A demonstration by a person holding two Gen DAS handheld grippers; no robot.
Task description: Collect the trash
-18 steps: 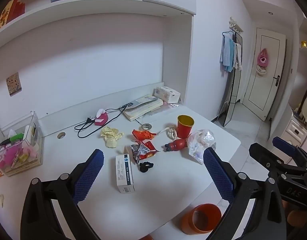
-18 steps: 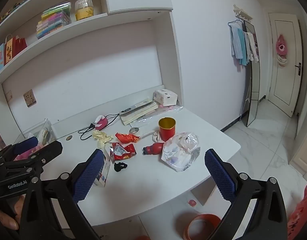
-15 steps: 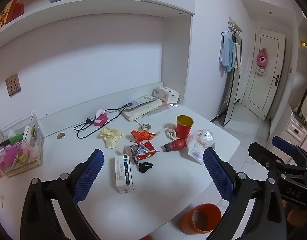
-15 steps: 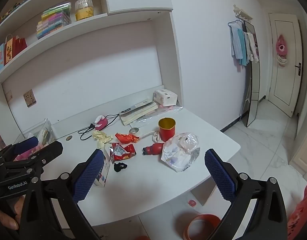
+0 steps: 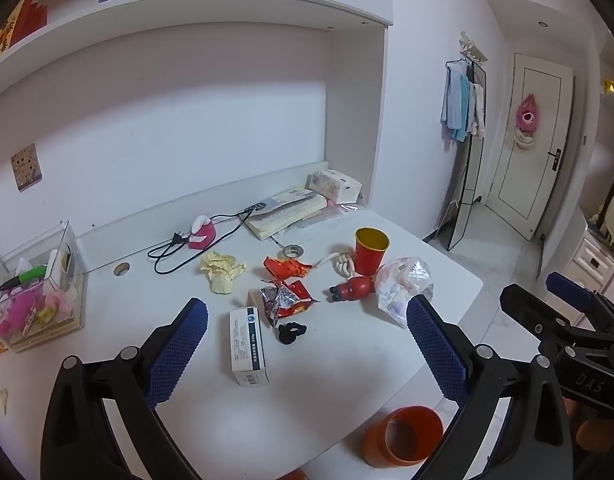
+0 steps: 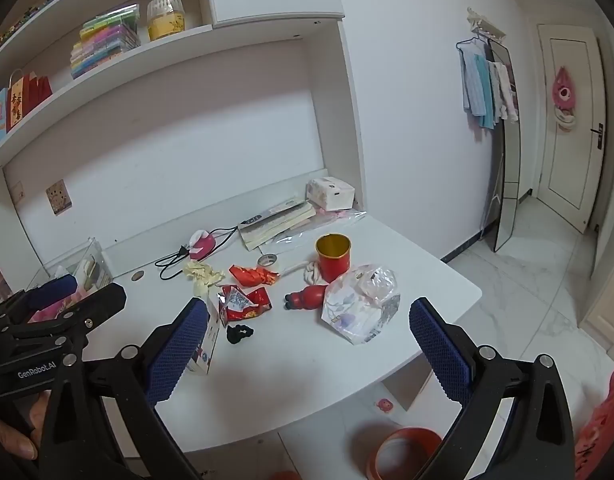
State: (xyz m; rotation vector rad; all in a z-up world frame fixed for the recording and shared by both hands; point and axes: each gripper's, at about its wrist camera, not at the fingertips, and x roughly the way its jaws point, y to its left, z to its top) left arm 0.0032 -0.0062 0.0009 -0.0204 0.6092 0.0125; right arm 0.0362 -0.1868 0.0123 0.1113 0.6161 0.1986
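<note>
Trash lies on a white desk [image 5: 347, 360]: a crumpled yellow paper [image 5: 221, 274], two red snack wrappers [image 5: 287, 267] [image 5: 287, 300], a white box [image 5: 247, 344], a clear plastic bag [image 5: 403, 284], a small red bottle [image 5: 353, 288] lying on its side. An orange bin [image 5: 403, 436] stands on the floor below the desk edge. My left gripper [image 5: 307, 344] is open above the desk's front, empty. My right gripper [image 6: 307, 344] is open and empty, above the desk's front right. The bag [image 6: 361, 302] and bin [image 6: 407, 452] also show in the right wrist view.
A red cup [image 5: 371, 250], a white knotted rope [image 5: 339, 262], a tape roll [image 5: 293, 250], a black hair tie [image 5: 291, 332], a pink charger with a cable [image 5: 201, 236], books [image 5: 287, 212], a tissue box [image 5: 335, 186] and a clear organiser box [image 5: 35, 288] are on the desk.
Both grippers have barely moved; the left view has shifted very slightly. Nothing on the desk has moved.
</note>
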